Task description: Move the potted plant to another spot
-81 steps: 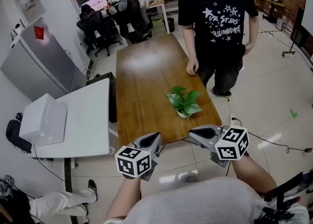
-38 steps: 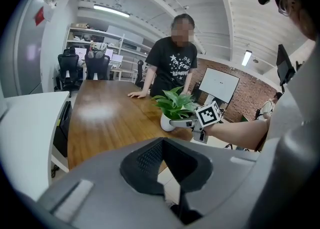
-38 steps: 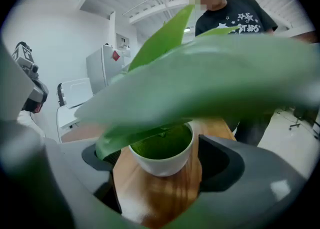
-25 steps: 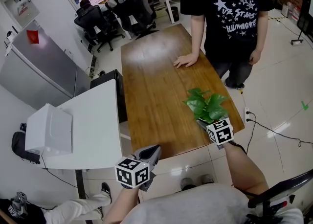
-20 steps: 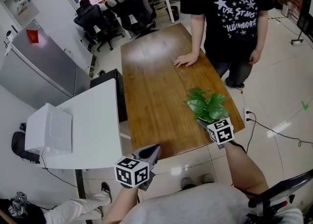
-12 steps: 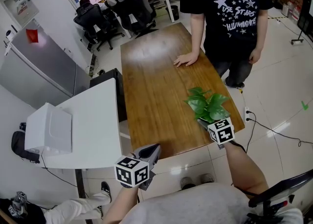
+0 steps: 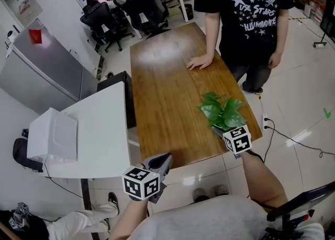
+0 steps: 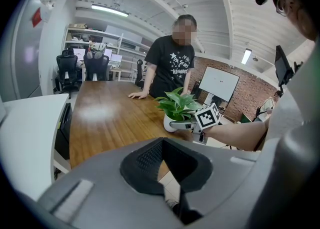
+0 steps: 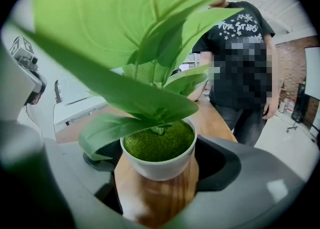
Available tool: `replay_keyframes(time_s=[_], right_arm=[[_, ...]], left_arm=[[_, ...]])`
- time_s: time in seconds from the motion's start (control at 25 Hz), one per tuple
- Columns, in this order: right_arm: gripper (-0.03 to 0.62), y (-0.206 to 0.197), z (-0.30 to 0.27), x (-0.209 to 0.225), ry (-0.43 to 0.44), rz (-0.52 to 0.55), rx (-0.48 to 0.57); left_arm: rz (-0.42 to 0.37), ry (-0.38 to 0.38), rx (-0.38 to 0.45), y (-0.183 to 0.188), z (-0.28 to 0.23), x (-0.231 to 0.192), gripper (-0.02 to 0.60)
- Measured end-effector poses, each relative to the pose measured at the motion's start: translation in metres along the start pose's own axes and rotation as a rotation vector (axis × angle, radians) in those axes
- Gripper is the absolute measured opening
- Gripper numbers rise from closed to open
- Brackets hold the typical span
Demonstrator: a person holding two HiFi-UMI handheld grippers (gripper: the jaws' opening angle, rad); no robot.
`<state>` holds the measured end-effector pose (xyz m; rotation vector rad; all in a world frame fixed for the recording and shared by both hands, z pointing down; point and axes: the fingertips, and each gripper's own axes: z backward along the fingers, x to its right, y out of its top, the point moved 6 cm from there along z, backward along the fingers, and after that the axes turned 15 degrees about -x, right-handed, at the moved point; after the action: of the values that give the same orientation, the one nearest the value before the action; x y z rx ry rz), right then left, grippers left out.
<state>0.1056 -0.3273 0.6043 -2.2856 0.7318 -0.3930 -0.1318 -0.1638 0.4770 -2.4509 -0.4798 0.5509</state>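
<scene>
The potted plant (image 7: 222, 109), broad green leaves in a small white pot (image 9: 160, 165), stands on the wooden table (image 7: 167, 92) near its near right corner. My right gripper (image 7: 219, 128) reaches in from the table's edge, and its jaws sit against both sides of the pot, shut on it. In the right gripper view leaves fill the upper frame and hide part of the left jaw. The left gripper view shows the plant (image 8: 177, 105) with the right gripper (image 8: 176, 123) at its base. My left gripper (image 7: 164, 160) hangs shut and empty off the table's near edge.
A person in a black T-shirt (image 7: 246, 13) stands at the table's far right side with a hand (image 7: 199, 63) flat on the wood. A white desk (image 7: 99, 129) with a white box (image 7: 49, 134) adjoins the table's left. Office chairs (image 7: 112, 19) stand beyond.
Since the earliest frame my right gripper has gone forward from the table's edge to the pot, and the person has laid a hand on the table. Nothing has moved in the last second.
</scene>
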Motion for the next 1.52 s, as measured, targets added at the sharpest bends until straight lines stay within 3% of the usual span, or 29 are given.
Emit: replay_keyframes(time_s=[0.84,1.16,1.52], right_arm=[[0.451,0.036,0.031,-0.014,0.039,0.091,0.075],[0.451,0.063,0.030,-0.057,0.107,0.178,0.094],[0.451,0.104,0.023,-0.133,0.215,0.298,0.115]], left_arm=[[0.030,0.043,0.066,-0.005,0.024,0.020,-0.003],[0.099,0.108,0.121,-0.028,0.059,0.015,-0.003],[0.197,0.221,0.187,-0.066,0.118,0.003,-0.003]])
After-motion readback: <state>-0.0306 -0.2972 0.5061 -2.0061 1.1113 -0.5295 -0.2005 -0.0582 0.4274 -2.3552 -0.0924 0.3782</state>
